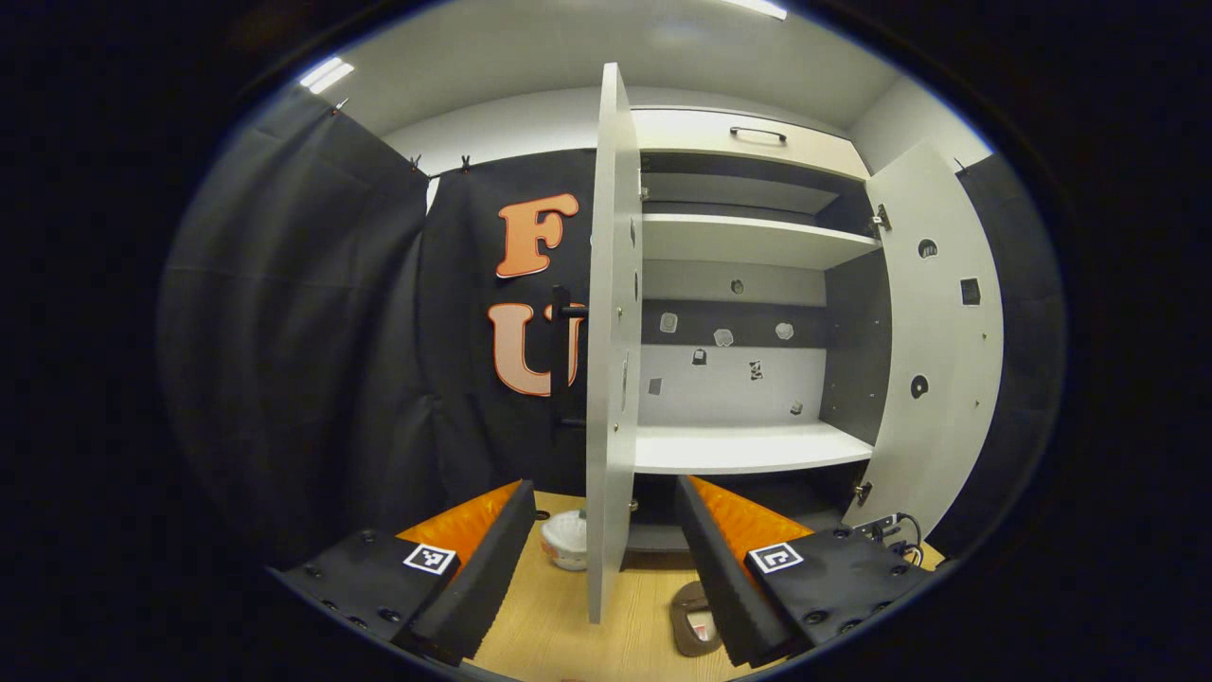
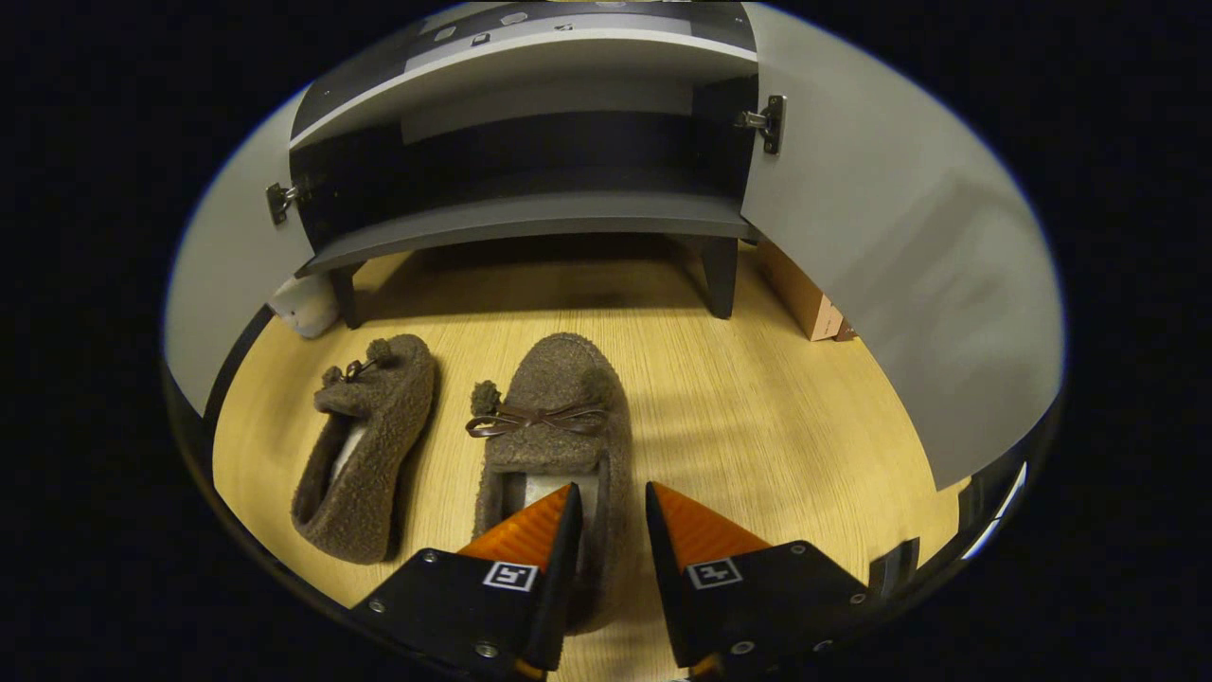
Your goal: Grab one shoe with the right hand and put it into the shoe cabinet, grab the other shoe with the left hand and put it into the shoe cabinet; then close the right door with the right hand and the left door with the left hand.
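Note:
Two brown fuzzy shoes lie on the wooden floor (image 2: 757, 417) in front of the shoe cabinet (image 2: 530, 213). The right shoe (image 2: 559, 398) has a bow, and the left shoe (image 2: 365, 436) lies beside it. My right gripper (image 2: 611, 502) is low over the right shoe's heel, one finger inside the opening and one outside, the side wall between them. I cannot tell whether both press on it. My left gripper (image 1: 606, 485) hangs open, facing the edge of the cabinet's left door (image 1: 611, 341). Part of a shoe (image 1: 696, 620) shows below it.
Both cabinet doors stand open, with the right door (image 1: 937, 332) swung wide. A white shelf (image 1: 748, 445) crosses the cabinet. A small white object (image 2: 303, 303) sits by the cabinet's left leg, and a cardboard box (image 2: 800, 294) sits behind the right door (image 2: 900, 265).

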A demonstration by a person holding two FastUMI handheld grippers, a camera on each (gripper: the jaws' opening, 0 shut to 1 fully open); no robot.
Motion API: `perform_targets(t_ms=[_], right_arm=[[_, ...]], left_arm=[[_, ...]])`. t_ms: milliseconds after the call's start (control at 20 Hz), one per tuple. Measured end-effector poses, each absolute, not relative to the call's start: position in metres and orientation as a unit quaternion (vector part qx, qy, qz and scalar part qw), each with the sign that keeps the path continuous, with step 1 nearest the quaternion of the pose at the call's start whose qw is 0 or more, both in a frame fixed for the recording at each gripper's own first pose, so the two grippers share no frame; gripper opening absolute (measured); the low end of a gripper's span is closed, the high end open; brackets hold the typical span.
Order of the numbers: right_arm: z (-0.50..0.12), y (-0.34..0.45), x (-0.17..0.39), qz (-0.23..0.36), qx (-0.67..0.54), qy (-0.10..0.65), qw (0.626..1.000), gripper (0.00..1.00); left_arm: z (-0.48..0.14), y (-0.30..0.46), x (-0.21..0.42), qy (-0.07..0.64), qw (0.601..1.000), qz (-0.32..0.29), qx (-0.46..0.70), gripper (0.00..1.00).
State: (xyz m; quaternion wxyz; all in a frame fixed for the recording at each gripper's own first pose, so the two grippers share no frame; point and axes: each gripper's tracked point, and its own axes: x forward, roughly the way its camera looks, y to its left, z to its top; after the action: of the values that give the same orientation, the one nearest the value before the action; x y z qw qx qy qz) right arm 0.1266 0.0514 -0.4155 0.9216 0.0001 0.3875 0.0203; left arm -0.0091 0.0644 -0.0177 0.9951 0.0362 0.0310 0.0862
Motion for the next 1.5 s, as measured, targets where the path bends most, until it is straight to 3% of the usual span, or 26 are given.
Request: perform_targets(t_ms=[250, 350, 700, 1000, 1500], right_arm=[[-0.419, 0.050, 0.133, 0.007, 0.004, 0.397, 0.918, 0.08], [-0.408, 0.049, 0.131, 0.006, 0.013, 0.393, 0.919, 0.02], [-0.310, 0.059, 0.131, 0.015, 0.015, 0.344, 0.939, 0.00], [-0.179, 0.085, 0.143, 0.063, 0.028, 0.267, 0.961, 0.00], [-0.008, 0.090, 0.262, 0.078, 0.060, 0.165, 0.981, 0.00]], left_arm=[[-0.028, 0.065, -0.005, 0.042, 0.995, 0.080, 0.032, 0.96], [-0.030, 0.065, -0.002, 0.045, 0.996, 0.077, 0.029, 0.96], [-0.034, 0.053, 0.006, 0.043, 0.997, 0.058, 0.030, 0.96], [-0.045, 0.040, 0.011, 0.050, 0.998, 0.039, 0.022, 0.96], [-0.057, 0.031, 0.017, 0.055, 0.998, 0.028, 0.021, 0.96]])
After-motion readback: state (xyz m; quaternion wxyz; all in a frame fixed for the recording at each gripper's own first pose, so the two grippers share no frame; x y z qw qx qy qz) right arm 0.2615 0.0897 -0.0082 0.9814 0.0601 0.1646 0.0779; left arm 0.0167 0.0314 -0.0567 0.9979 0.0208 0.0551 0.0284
